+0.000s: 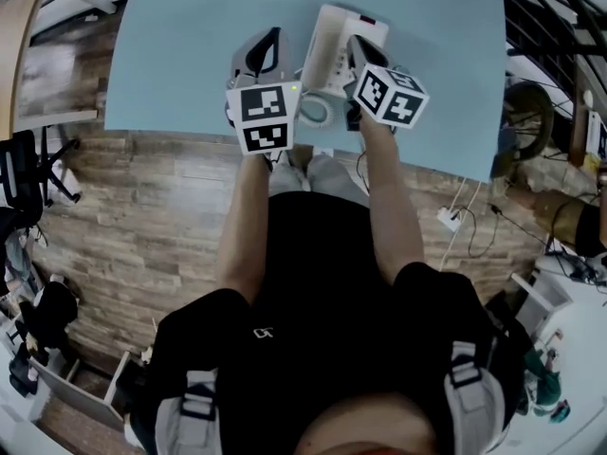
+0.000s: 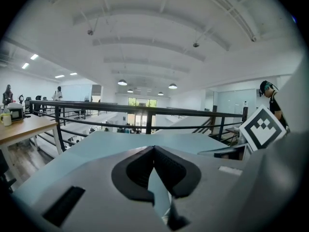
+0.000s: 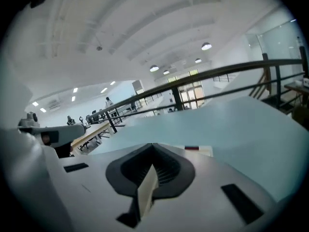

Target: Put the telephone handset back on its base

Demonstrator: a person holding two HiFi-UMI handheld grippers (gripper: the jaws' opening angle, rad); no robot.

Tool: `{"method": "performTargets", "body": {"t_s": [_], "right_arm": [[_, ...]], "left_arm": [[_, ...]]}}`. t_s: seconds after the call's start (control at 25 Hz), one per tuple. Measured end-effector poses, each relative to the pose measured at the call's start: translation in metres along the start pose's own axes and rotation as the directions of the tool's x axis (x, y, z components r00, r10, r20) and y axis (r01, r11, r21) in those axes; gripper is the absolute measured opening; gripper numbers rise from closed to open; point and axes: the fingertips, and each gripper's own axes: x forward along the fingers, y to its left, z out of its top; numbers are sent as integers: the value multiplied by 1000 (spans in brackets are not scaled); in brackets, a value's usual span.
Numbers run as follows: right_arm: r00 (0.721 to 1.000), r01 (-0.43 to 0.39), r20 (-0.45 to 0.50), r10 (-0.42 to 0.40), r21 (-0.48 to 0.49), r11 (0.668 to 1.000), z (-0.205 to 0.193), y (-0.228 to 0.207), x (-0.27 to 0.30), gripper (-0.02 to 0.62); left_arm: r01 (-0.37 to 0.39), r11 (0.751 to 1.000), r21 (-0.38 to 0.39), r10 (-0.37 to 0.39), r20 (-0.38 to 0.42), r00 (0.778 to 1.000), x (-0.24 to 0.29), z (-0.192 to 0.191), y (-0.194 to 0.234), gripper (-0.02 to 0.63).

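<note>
- The left tool (image 2: 153, 148) is closed: its two dark pads meet at the tips with nothing between them. Only the light blue surface (image 1: 190, 55) shows through the slit behind the tips.
- The right tool (image 3: 153, 145) is also closed, tips together. The cream-white strip in its slit is the telephone lying underneath, not something it grips.
- In the head view the white telephone base (image 1: 370, 25) sits near the far middle of the surface, between the two tools.
- The handset (image 1: 325, 50) lies lengthwise along the left part of the base. Whether it is fully seated cannot be told.
- The coiled cord (image 1: 316, 112) curls at the near end of the telephone, between the two marker cubes.
- The right tool hangs over the right part of the base, while the left tool is just left of the handset.
</note>
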Motion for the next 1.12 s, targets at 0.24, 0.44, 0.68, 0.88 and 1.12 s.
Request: {"method": "performTargets", "body": {"t_s": [0.24, 0.44, 0.68, 0.88, 1.12], "right_arm": [[958, -64, 261, 123, -222, 973, 103, 29, -35, -5], [900, -22, 396, 181, -373, 927, 173, 47, -72, -5], [897, 28, 418, 147, -385, 922, 194, 24, -88, -5], [909, 39, 399, 121, -371, 928, 187, 9, -78, -5], [920, 38, 374, 120, -388, 921, 182, 3, -66, -5]], "left_arm": [[17, 999, 47, -22, 110, 994, 7, 57, -15, 0], [29, 995, 95, -49, 221, 974, 13, 113, -34, 0], [22, 994, 104, -51, 284, 957, 21, 136, -55, 0], [26, 994, 106, -52, 258, 965, 31, 126, -56, 0], [19, 995, 93, -41, 245, 969, 40, 121, -54, 0]]}}
